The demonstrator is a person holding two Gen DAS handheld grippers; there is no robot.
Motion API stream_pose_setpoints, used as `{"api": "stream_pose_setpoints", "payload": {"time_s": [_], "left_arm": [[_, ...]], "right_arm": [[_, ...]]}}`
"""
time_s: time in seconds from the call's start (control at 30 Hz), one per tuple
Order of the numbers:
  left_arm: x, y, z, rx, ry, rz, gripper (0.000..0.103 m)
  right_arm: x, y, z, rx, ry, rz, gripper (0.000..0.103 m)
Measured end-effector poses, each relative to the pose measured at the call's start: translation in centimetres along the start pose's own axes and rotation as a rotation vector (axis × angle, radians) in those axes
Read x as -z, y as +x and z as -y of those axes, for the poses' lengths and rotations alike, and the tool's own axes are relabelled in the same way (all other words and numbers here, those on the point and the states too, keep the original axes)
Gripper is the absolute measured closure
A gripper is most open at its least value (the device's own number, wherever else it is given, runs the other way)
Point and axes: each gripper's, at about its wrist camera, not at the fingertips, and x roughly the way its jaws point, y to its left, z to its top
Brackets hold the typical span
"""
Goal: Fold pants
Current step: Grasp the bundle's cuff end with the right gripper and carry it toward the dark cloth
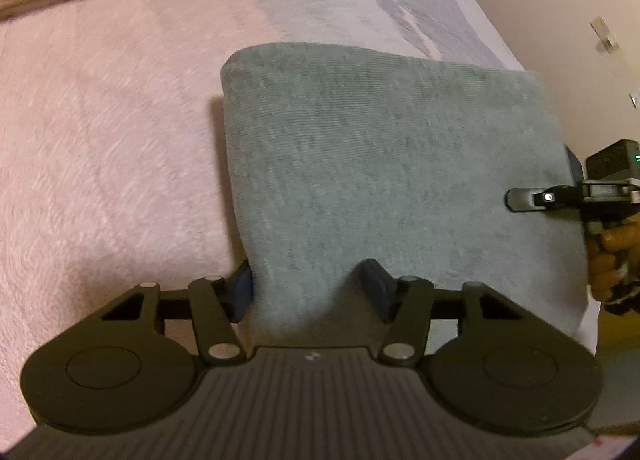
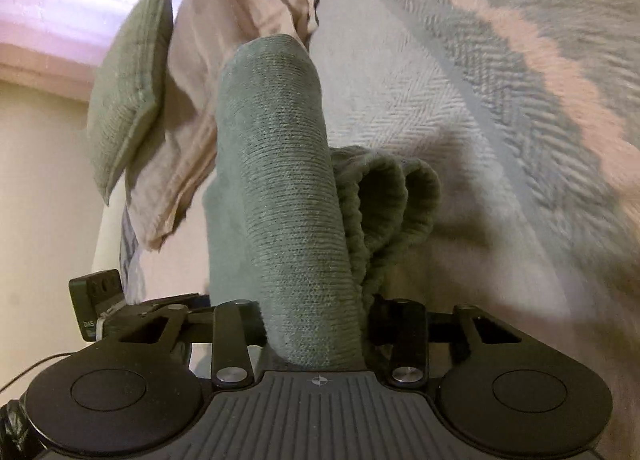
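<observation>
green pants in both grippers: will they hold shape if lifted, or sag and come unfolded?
Likely sag: the green pants are soft ribbed knit, and loose folds already bulge beside the right gripper. The stacked layers look thick, so probably fairly heavy. The fuzzy texture should resist slipping from the left gripper.

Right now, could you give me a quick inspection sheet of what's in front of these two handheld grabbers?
Surface: pink and grey bed blanket.
Job's things: grey-green pants, folded, held up off the blanket.
Clutter: beige garment; green cushion.
Grippers: left gripper and right gripper, jaws of both closed on the pants.
Cables: thin dark cable beside the right gripper.
Surroundings: cream wall.
</observation>
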Motion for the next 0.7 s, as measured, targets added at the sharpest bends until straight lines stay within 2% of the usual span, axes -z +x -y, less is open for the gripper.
{"api": "stream_pose_setpoints", "payload": {"time_s": [0.07, 0.23, 0.33, 0.43, 0.5, 0.57, 0.7], "left_arm": [[0.0, -0.4, 1.2, 0.004, 0.030, -0.003, 0.054], [1.1, -1.6, 4.7, 0.027, 0.074, -0.017, 0.057], [2.6, -1.8, 7.2, 0.061, 0.093, -0.028, 0.056], [4.6, -1.4, 9.6, 0.089, 0.107, -0.042, 0.055], [6.0, -1.3, 10.6, 0.096, 0.085, -0.038, 0.054], [7.0, -1.3, 11.0, 0.107, 0.057, -0.030, 0.046], [8.4, -1.6, 10.8, 0.111, -0.031, -0.001, 0.042]], "right_arm": [[1.8, -2.3, -0.5, 0.016, 0.034, 0.045, 0.065], [7.6, -9.2, 0.2, 0.081, 0.235, 0.203, 0.066], [13.1, -12.9, 2.1, 0.125, 0.406, 0.299, 0.066], [18.0, -15.2, 4.3, 0.109, 0.565, 0.391, 0.066], [21.1, -16.1, 4.6, 0.089, 0.614, 0.453, 0.066], [23.5, -16.4, 4.5, 0.081, 0.655, 0.483, 0.066], [25.7, -16.8, 4.4, 0.070, 0.688, 0.510, 0.066]]}}
